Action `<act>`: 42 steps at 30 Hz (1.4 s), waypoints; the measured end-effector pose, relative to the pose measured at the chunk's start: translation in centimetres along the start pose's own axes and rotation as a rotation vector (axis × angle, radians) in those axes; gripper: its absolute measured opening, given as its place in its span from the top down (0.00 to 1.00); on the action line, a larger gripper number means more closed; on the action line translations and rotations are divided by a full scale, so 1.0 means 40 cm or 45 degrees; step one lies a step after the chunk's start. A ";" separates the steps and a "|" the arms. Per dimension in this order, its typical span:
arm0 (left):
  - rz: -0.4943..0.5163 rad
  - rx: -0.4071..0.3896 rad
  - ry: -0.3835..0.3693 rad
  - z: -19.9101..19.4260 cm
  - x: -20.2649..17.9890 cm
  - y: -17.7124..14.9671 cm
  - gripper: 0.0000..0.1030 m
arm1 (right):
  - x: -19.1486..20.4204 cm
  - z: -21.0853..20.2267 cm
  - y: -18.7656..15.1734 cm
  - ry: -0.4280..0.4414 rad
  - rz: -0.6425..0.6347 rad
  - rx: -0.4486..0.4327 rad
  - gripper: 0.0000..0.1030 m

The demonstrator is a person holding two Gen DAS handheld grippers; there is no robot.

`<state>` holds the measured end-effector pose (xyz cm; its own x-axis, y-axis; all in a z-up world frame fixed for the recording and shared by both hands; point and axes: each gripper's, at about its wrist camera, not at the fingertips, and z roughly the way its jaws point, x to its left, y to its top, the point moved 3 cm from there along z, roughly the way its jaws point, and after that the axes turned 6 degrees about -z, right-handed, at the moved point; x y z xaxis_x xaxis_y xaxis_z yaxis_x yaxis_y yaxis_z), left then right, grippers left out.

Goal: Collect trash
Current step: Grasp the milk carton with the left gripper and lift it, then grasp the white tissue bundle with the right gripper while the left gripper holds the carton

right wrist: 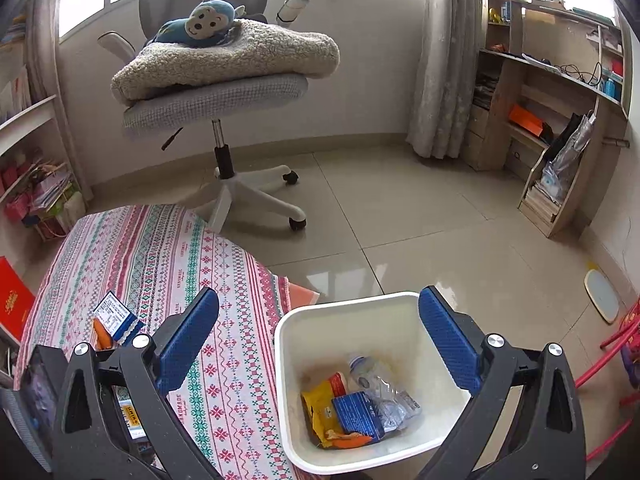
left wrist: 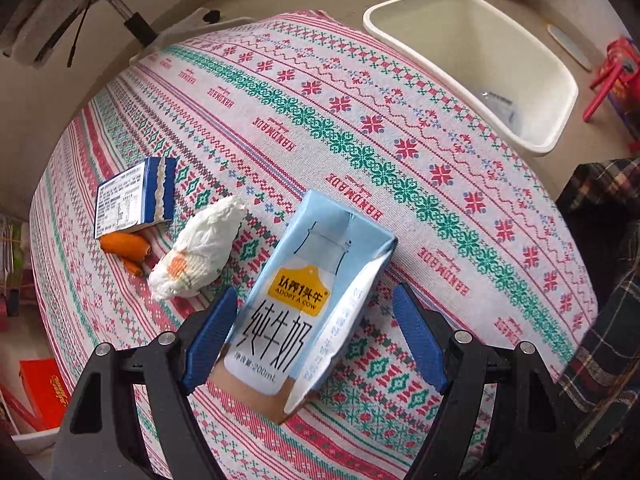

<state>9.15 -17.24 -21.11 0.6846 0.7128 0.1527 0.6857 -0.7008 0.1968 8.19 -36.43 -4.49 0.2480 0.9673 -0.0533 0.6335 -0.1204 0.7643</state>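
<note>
On table (left wrist: 400, 128), cloth printed "HANDMADE"; milk carton (left wrist: 304, 300), "ADOPT A COW", lies between released left tongs (left wrist: 316, 320). Right tongs (right wrist: 320, 344) released above white bin (right wrist: 288, 360) on tiled floor (right wrist: 400, 208).

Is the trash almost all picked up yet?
Partly. The white bin beside the table already holds a yellow wrapper, a blue box and a clear plastic bottle. The open left gripper straddles the milk carton, not yet squeezing it. The open right gripper is empty. Left on the tablecloth: a crumpled tissue, orange peels and a small blue box.
</note>
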 end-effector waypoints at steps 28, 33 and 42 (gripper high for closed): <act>-1.086 -0.407 -0.193 -0.286 0.585 -0.368 0.44 | 0.717 0.235 -0.264 0.541 -1.011 0.459 0.18; -1.088 -0.429 -0.200 -0.300 0.605 -0.370 0.44 | 0.738 0.286 -0.263 0.597 -0.924 0.525 0.35; -1.191 -0.461 -0.252 -0.287 0.640 -0.379 0.47 | 0.724 0.264 -0.233 0.656 -0.729 0.594 0.54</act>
<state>13.43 11.99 -9.06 -0.0360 0.9290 -0.3684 0.8729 0.2087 0.4410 17.22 -9.66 -19.95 -0.4850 0.8738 0.0349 0.8202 0.4406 0.3648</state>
